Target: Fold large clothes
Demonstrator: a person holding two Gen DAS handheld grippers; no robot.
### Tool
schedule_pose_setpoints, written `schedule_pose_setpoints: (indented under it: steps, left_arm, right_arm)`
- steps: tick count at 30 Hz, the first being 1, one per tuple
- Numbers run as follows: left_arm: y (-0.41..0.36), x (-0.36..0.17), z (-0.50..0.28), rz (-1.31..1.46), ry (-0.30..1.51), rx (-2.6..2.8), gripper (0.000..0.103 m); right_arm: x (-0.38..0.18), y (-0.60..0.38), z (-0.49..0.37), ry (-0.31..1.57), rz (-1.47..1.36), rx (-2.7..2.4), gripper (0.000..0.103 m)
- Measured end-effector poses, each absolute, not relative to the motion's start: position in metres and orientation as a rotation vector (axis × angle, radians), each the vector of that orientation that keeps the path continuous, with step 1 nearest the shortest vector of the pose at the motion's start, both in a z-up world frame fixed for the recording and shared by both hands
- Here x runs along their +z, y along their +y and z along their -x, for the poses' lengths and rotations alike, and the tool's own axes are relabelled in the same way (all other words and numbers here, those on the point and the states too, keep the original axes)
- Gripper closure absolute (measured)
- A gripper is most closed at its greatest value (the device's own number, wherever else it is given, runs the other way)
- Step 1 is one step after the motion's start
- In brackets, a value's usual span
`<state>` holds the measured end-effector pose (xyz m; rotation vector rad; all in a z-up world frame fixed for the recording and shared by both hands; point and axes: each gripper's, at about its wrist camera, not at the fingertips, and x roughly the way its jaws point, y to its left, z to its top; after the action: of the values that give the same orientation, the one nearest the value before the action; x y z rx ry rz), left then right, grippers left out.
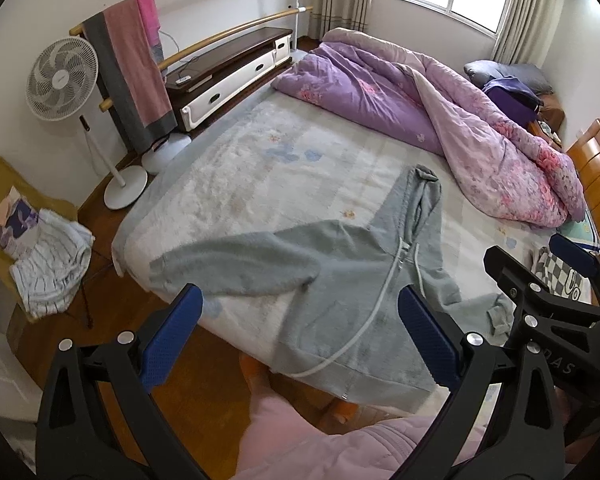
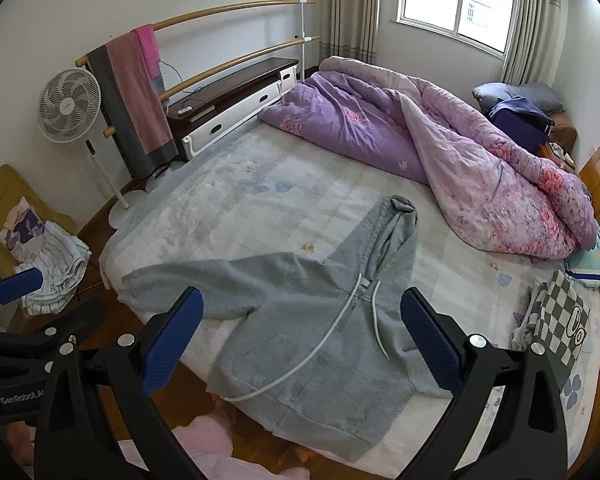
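Both tools, left tool (image 1: pixel 300 336) and right tool (image 2: pixel 300 340), hang spread and empty above the grey hoodie (image 2: pixel 320 320). Its hem overhangs the bed (image 2: pixel 260 200) edge just below your tools; tugging there could slide it floorward.

Grey zip hoodie (image 1: pixel 340 280) (image 2: pixel 320 320) — spread face-up on the bed, hem overhanging the edge.

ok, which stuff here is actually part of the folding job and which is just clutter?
Part of the job:
grey hoodie, spread flat on the bed
left gripper, open
right gripper, open

Just lying about:
purple quilt
checked cloth
fan
towels on the rail
striped clothes on the chair
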<state>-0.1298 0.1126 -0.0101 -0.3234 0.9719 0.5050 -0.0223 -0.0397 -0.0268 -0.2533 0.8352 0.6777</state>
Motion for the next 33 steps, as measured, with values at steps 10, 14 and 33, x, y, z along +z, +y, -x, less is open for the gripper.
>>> schedule_pose_setpoints:
  steps: [10,14,33]
  left_arm:
    - [0.24,-0.03,0.119,0.384,0.982,0.358,0.005]
    - [0.291,-0.045,0.129,0.543,0.928,0.288,0.005]
    - [0.5,-0.232,0.216,0.791,0.939,0.695,0.005]
  right_arm:
    - [-0.026,0.071,0.022,0.898,0.255,0.594,0.008]
    - [-0.037,0.113,0.022,0.976,0.247,0.626,0.008]
    - [-0.174,0.265,0.023,1.182,0.367,0.687,0.008]
